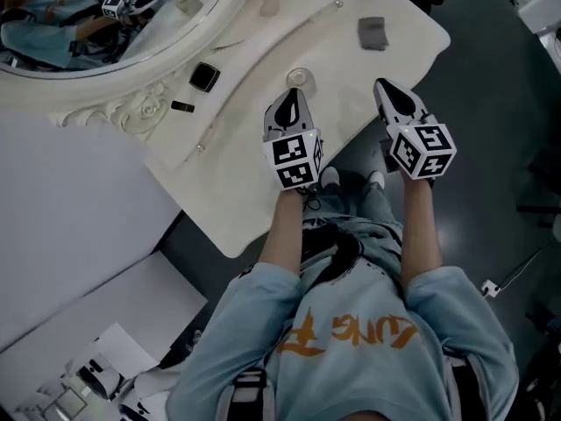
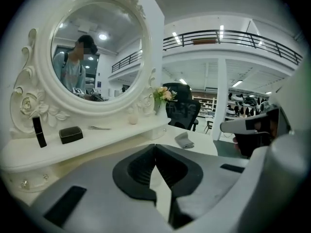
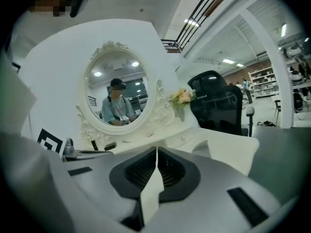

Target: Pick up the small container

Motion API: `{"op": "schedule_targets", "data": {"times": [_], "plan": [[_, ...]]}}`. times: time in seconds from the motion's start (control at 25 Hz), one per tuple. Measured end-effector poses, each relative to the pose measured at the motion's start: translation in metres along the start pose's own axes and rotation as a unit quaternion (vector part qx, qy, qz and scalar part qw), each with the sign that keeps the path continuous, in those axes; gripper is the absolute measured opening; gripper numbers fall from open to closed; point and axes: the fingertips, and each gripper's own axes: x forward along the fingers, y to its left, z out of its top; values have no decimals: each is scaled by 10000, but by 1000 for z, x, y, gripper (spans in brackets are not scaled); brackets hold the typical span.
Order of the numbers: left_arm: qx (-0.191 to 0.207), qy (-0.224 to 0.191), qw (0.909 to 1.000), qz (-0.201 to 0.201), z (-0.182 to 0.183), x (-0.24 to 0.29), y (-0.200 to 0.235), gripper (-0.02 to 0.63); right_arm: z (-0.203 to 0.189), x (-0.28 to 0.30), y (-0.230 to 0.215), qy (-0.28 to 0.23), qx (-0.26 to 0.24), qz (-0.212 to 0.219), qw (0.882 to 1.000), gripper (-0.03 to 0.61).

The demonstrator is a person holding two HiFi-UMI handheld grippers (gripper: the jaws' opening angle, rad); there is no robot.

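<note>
Both grippers sit low in the middle of the head view. We hold the left gripper (image 1: 295,95) over the white dressing table (image 1: 237,191) and the right gripper (image 1: 384,86) beside it at the table's edge. Each gripper view shows its jaws pressed together on nothing, which we read as a waiting pose ahead of the reach. The oval mirror (image 1: 131,7) fills the upper left, with a raised shelf in front of it, probably so that small toiletries stay close to the glass. A folded grey cloth (image 1: 372,33) lies alone near the top right of the tabletop. On the shelf rest a black box (image 1: 204,77) and, lower left of it, a black tube (image 1: 182,106). We take the small container (image 1: 298,77) to be the little clear round piece on the open tabletop, just ahead of the left gripper's tip and apart from it. That makes the left gripper the natural one to use, and its jaws would have to part first.
</note>
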Motion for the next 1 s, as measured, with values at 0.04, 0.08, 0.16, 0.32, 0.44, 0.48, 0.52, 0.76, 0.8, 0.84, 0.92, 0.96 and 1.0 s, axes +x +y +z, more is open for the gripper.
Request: {"op": "schedule_targets", "data": {"times": [0.04, 0.08, 0.16, 0.32, 0.44, 0.48, 0.52, 0.76, 0.8, 0.84, 0.92, 0.96, 1.0], "plan": [[-51, 12, 10000, 5, -2, 1, 5, 21, 2, 10, 6, 16, -50, 146, 9999, 29], [-103, 33, 9999, -1, -5, 2, 8, 21, 3, 18, 11, 50, -90, 275, 9996, 29], [-124, 129, 9998, -3, -15, 1, 11, 21, -4, 29, 18, 205, -109, 447, 9987, 29], [21, 309, 9994, -124, -32, 8, 9, 23, -23, 42, 20, 478, -70, 561, 9973, 29], [75, 320, 9990, -302, -39, 15, 7, 23, -37, 46, 19, 642, -73, 566, 9963, 29], [138, 319, 9988, -331, -40, 17, 6, 24, -39, 47, 18, 670, -72, 554, 9962, 29], [219, 329, 9986, -353, -41, 19, 5, 25, -40, 49, 15, 688, -70, 537, 9962, 29], [584, 332, 9964, -514, -49, 23, -3, 187, -56, 48, 10, 878, -37, 435, 9952, 29], [605, 361, 9963, -501, -51, 26, -2, 214, -59, 48, 10, 923, -41, 432, 9948, 29], [595, 395, 9963, -482, -52, 29, -1, 237, -61, 48, 11, 964, -50, 427, 9944, 29], [516, 447, 9966, -464, -54, 36, 2, 273, -63, 47, 11, 1015, -70, 410, 9940, 29], [472, 481, 9966, -479, -55, 40, 4, 285, -62, 48, 10, 1020, -77, 397, 9940, 29], [431, 534, 9964, -507, -57, 43, 5, 296, -62, 48, 10, 1012, -80, 383, 9941, 29]]}}
